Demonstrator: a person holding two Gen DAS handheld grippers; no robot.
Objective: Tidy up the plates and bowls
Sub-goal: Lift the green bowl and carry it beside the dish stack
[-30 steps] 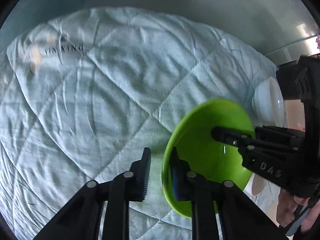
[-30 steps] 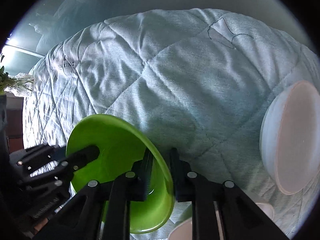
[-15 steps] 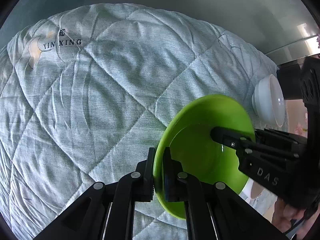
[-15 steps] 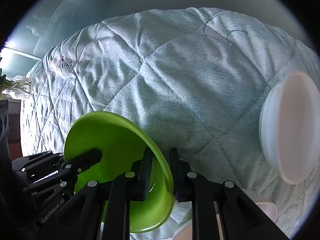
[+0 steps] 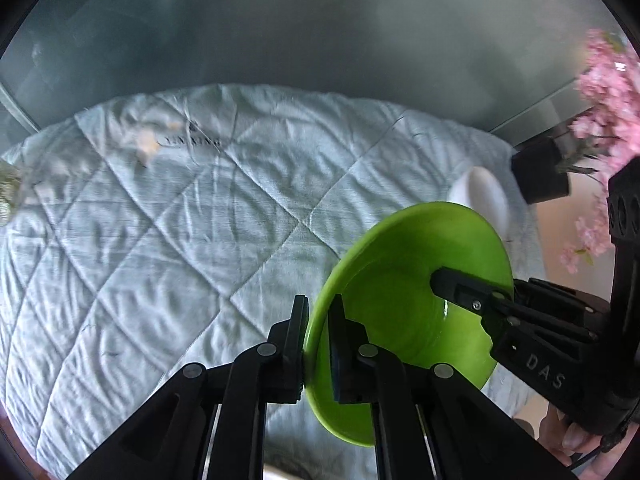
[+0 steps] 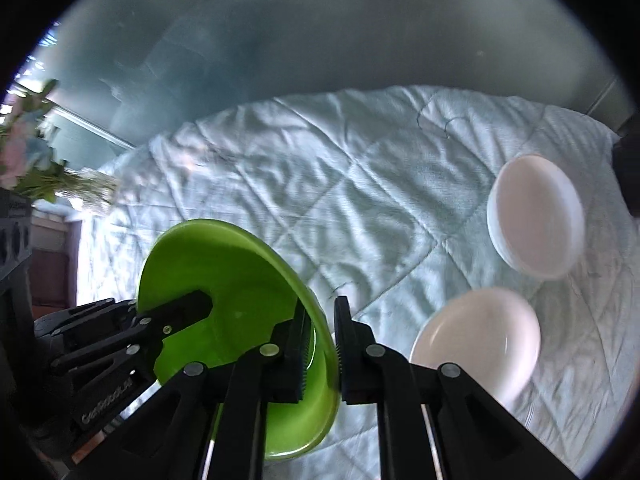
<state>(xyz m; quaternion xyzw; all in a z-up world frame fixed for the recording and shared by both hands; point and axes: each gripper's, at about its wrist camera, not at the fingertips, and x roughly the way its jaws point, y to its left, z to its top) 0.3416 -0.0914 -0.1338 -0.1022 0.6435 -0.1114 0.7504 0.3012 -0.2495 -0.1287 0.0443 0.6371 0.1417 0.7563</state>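
Quilt: a pale blue-green quilted fabric cover (image 5: 192, 248) spreads over the whole work surface, creased, with a printed logo near its far left edge.
Green plate: a round, shallow, bright green plastic plate (image 5: 404, 304) hangs tilted above the quilt, carried between both grippers.
White dishes: two round white dishes (image 6: 534, 216) (image 6: 476, 340) rest on the quilt to the right, near each other.
Flowers: pink artificial blossoms (image 5: 608, 92) in a dark pot stand at the far right edge.
Left gripper (image 5: 318, 340): fingers clamped on the plate's left rim.
Right gripper (image 6: 322, 348): fingers pinching the plate's right rim.
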